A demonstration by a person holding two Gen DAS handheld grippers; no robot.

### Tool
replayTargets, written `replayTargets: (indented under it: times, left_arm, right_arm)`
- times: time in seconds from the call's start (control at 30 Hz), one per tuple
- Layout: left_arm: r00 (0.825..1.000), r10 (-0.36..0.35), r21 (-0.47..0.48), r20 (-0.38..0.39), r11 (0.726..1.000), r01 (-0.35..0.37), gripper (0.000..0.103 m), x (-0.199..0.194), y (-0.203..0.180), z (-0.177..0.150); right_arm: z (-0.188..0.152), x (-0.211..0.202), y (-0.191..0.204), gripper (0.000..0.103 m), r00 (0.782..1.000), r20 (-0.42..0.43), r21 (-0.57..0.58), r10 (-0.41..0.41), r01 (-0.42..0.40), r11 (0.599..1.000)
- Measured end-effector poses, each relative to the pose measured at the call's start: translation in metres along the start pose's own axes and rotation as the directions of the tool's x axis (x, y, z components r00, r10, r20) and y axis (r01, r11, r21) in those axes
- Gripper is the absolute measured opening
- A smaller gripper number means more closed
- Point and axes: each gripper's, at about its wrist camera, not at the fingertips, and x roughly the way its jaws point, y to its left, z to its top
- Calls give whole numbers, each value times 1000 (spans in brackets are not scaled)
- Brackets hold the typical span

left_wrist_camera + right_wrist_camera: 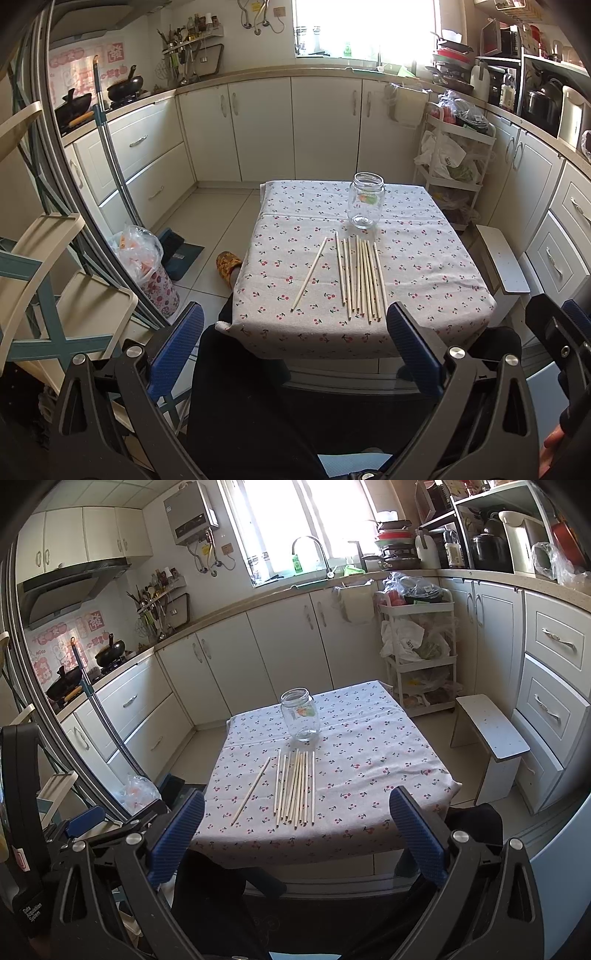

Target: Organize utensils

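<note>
Several wooden chopsticks (360, 277) lie side by side on a small table with a cherry-print cloth (424, 266); one single chopstick (309, 273) lies apart at their left, slanted. An empty clear glass jar (366, 200) stands upright behind them. The right wrist view shows the same chopsticks (295, 788), the single one (251, 791) and the jar (300, 719). My left gripper (295, 347) is open and empty, held back from the table's near edge. My right gripper (295, 830) is open and empty, also short of the near edge.
A white stool (491, 734) stands right of the table, a white trolley (419, 653) with bags behind it. A bin with a plastic bag (147, 266) and a mop handle (110, 147) stand at the left. Cabinets ring the room. The person's dark legs are below the grippers.
</note>
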Motion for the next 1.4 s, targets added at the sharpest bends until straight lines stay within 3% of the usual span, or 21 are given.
replayTargets:
  times: [0.93,1.13,1.4]
  left_arm:
    - [1000,-17,-3,-9,1000,17,95,3,-5,-2]
    - [997,-28,-23,-74,999,26,95,45,0,8]
    - [987,-35,-11,-159,999,34,95,116,7,20]
  right_arm:
    - [-5,5,7,96,1000,7,-12,12,-12,1000]
    - [-1,34,4,96,1000,-29,-26,11,-12,1000]
    - [10,114,-16,96,991,-128,-30,-31,27,999]
